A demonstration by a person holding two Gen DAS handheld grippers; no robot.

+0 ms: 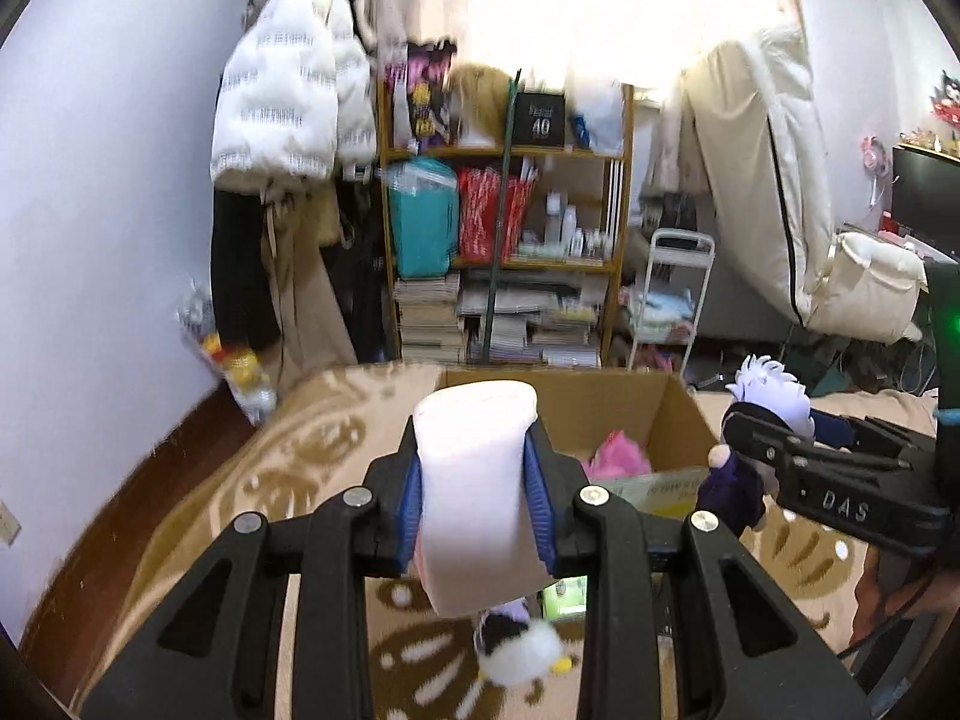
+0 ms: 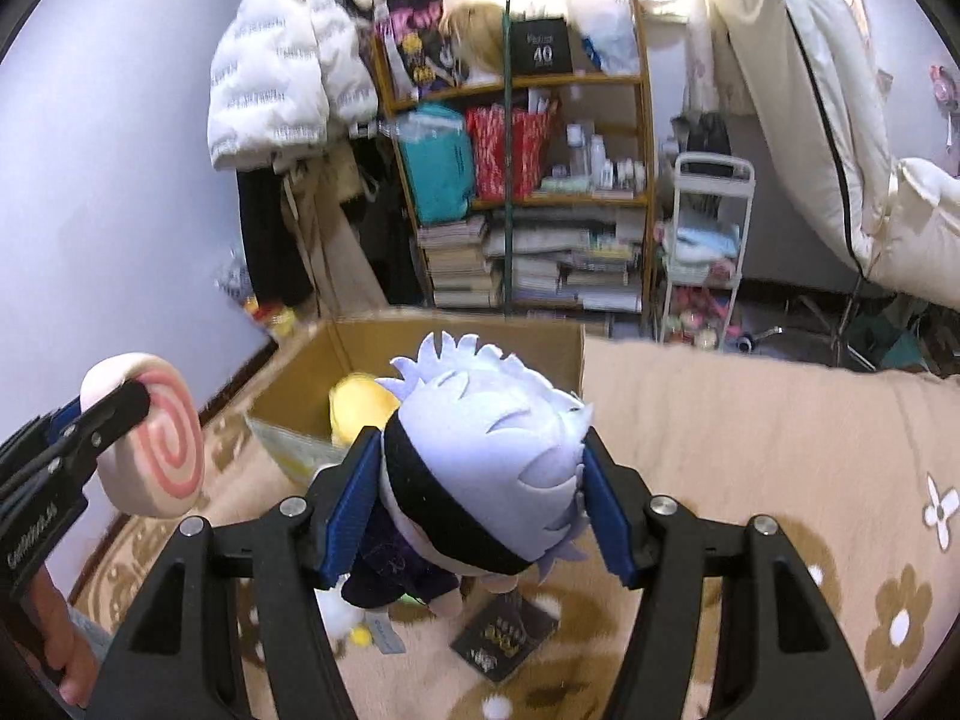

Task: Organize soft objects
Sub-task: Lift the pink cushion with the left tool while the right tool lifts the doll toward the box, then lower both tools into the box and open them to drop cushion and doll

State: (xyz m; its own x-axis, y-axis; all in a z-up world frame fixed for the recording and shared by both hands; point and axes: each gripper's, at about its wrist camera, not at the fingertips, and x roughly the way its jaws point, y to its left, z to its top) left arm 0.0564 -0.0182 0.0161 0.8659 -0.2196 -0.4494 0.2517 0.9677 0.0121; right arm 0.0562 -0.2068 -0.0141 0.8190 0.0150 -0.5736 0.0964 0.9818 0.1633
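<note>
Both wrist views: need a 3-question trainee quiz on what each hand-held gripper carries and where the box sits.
1. True or false: the left hand-held gripper is shut on the white-haired plush doll.
2. The pink swirl-patterned soft roll is held by: A) the left hand-held gripper B) the right hand-held gripper C) neither.
3. Fill in: beyond both held toys stands an open brown ____ box.

Key: 1 false; 2 A; 3 cardboard.
</note>
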